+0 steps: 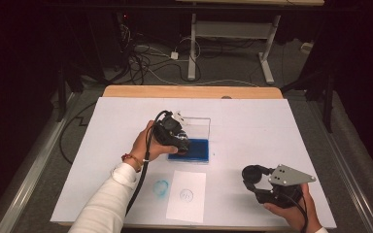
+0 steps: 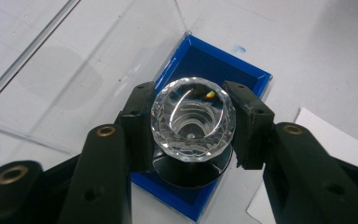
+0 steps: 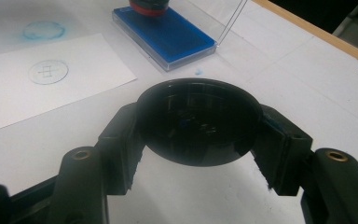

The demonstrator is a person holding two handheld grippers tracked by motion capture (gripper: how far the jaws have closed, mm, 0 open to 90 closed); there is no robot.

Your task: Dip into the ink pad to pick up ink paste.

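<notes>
Here my left tool [image 2: 189,122] clamps the crystal-handled stamp [image 2: 193,119] down on the blue ink pad [image 1: 190,150] mid-surface, loading ink. My right tool [image 3: 199,128] grips the stamp's black cap [image 3: 199,122] clear, near the right front corner. The pad's clear lid [image 1: 196,127] stands behind; the paper [image 1: 186,195] waits at the front edge.

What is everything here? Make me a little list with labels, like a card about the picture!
Work in hand: inking a stamp
Left hand-held gripper: shut on the stamp by its clear faceted top, base down on the ink pad
Ink pad: blue, in a case with its clear lid standing open
Right hand-held gripper: shut on the black cap, held apart above the table
Paper: white sheet with one round blue print
Table cover: white, with a blue smudge beside the paper
</notes>
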